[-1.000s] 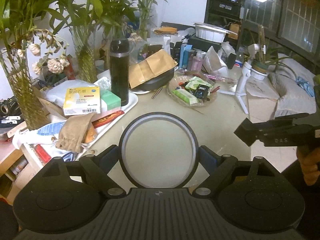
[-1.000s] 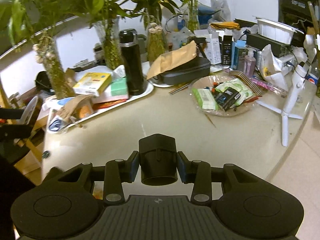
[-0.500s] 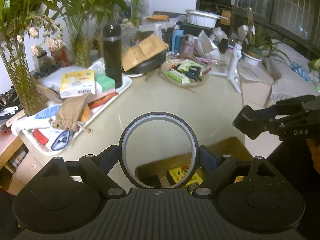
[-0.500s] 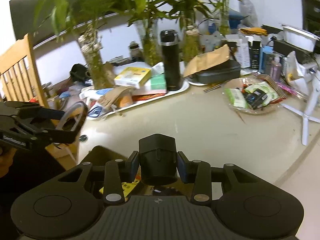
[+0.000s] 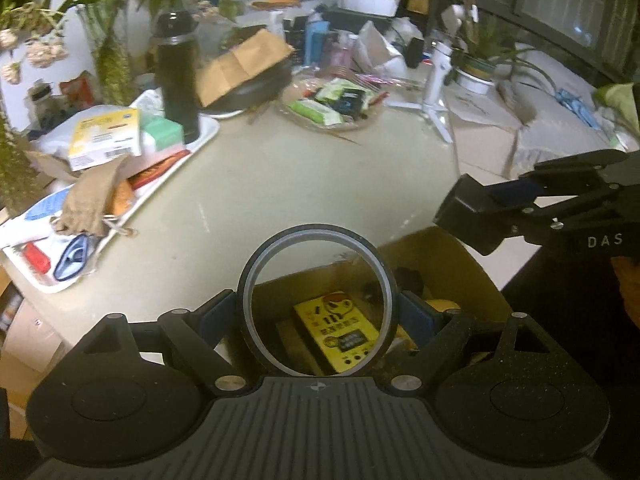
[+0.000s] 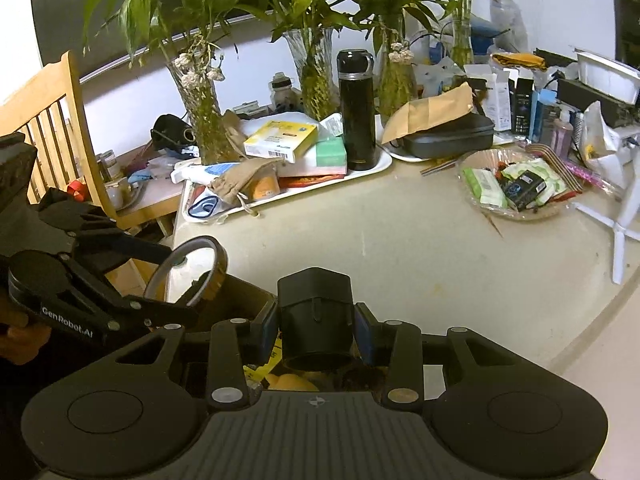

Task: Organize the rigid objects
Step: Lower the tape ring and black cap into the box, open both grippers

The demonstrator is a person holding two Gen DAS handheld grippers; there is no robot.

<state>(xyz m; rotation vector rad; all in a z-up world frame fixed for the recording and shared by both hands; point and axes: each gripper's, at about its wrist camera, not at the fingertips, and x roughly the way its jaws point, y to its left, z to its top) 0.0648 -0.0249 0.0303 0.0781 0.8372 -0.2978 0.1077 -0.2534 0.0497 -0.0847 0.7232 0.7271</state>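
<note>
Both grippers are now hanging over a cardboard box (image 5: 452,256), its contents partly hidden. Left gripper (image 5: 318,312) is clamping a tape ring (image 5: 256,268); right gripper (image 6: 316,330) is gripping a black block (image 6: 314,312). Beyond, the table (image 6: 400,248) is lying cluttered.

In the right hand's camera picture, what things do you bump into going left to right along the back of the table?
Wooden chair → yellow box → black thermos → brown paper envelope → glass snack dish → white tripod stand.
</note>
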